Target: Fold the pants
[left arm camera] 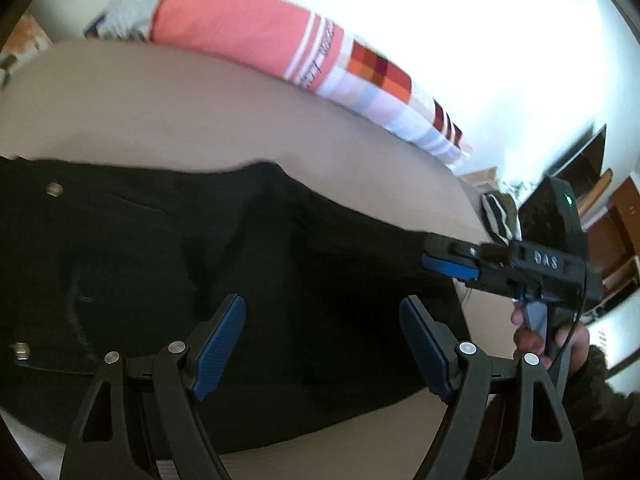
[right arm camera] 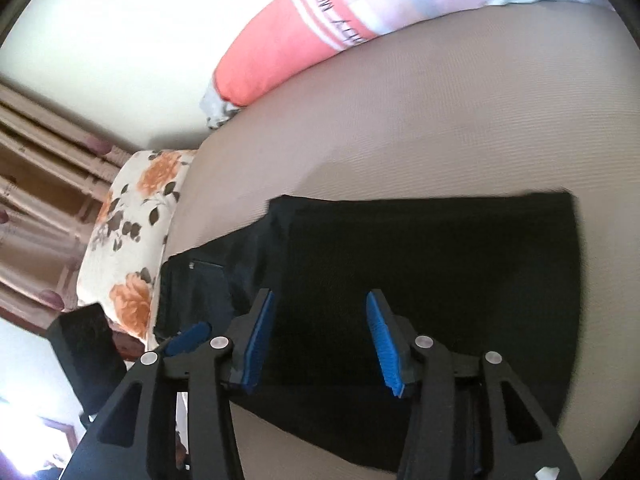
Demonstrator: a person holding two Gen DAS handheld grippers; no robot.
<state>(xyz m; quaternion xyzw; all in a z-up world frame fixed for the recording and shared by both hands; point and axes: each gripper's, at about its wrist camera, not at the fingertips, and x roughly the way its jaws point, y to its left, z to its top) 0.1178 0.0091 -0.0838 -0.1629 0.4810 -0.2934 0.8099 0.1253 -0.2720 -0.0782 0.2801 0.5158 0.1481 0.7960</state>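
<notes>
The left gripper (left arm camera: 322,344) has its jaws wide apart and holds nothing; its blue pads (left arm camera: 222,346) hang just above the black pants (left arm camera: 168,280). The right gripper (right arm camera: 320,344) also has its jaws wide apart and empty, above the same pants (right arm camera: 432,280). In the left wrist view the right gripper (left arm camera: 450,266) shows from the side, at the right end of the pants, with the person's hand (left arm camera: 532,340) on its handle.

The pants lie flat on the beige bed (left arm camera: 200,112), folded to a short dark rectangle, with two metal buttons (left arm camera: 54,189) at the waist end. Along the far edge of the bed (right arm camera: 400,120) lies a pink pillow (left arm camera: 232,28), and next to it a checked blanket (left arm camera: 384,92). At the left edge of the bed a flowered pillow (right arm camera: 132,220) lies near the waist end.
</notes>
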